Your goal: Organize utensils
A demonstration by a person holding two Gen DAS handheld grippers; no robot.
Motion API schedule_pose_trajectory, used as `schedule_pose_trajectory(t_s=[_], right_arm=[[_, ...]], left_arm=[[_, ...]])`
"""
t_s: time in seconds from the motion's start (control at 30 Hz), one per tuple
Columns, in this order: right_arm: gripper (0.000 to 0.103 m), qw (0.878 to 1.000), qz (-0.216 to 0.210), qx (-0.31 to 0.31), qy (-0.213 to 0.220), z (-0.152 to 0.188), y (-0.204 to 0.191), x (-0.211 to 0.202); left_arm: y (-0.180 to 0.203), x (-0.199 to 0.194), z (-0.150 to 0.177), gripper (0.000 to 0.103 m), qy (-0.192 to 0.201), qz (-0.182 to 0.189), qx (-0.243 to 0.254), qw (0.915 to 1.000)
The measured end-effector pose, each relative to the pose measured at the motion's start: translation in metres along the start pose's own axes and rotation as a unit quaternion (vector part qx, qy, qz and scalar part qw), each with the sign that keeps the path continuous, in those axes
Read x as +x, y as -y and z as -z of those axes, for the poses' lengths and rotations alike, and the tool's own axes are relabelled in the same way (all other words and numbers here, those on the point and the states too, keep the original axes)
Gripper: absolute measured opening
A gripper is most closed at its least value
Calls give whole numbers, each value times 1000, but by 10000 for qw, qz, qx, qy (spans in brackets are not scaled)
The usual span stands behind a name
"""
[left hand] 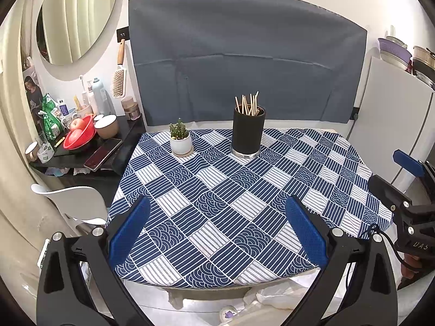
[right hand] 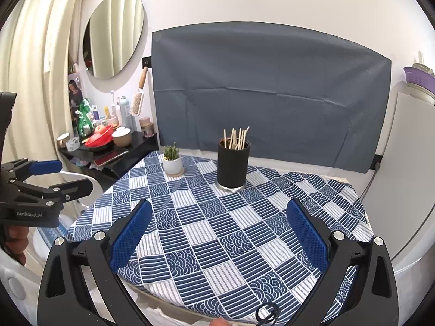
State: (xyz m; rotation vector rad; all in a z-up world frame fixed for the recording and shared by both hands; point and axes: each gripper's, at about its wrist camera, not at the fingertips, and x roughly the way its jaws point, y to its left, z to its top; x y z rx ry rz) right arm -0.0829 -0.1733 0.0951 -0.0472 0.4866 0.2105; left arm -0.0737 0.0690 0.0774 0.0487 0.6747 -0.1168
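Chopsticks [left hand: 248,104] of pale wood stand bunched in a black cylindrical holder [left hand: 248,133] with a silver base, well ahead of both tongs and between their lines of reach. The left tongs [left hand: 217,231] are spread wide and hold nothing; the right tongs [right hand: 217,233] are likewise wide and empty. Both hover over the near edge of the desk [left hand: 217,190], which is covered with a blue-and-white patterned cloth.

Nothing loose lies on the cloth, so the sorting looks done or not yet begun — I judge the former. If sticks must be handled, approach from above, close the tongs on a single stick near its top, and lift straight up so the holder does not tip; the other tongs could steady its wall.

Counted: one holder, one small white ceramic pot with a green cactus [left hand: 180,141] just left of it, and perhaps ten chopsticks — they overlap too much to be sure.
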Motion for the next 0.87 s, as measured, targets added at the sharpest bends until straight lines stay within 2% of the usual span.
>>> schedule_pose_trajectory(t_s=[0.87], right_arm=[[95,9999,-106,27,9,1,3,2]], left_arm=[[3,-2,-1,97,44,7,-38,10000]])
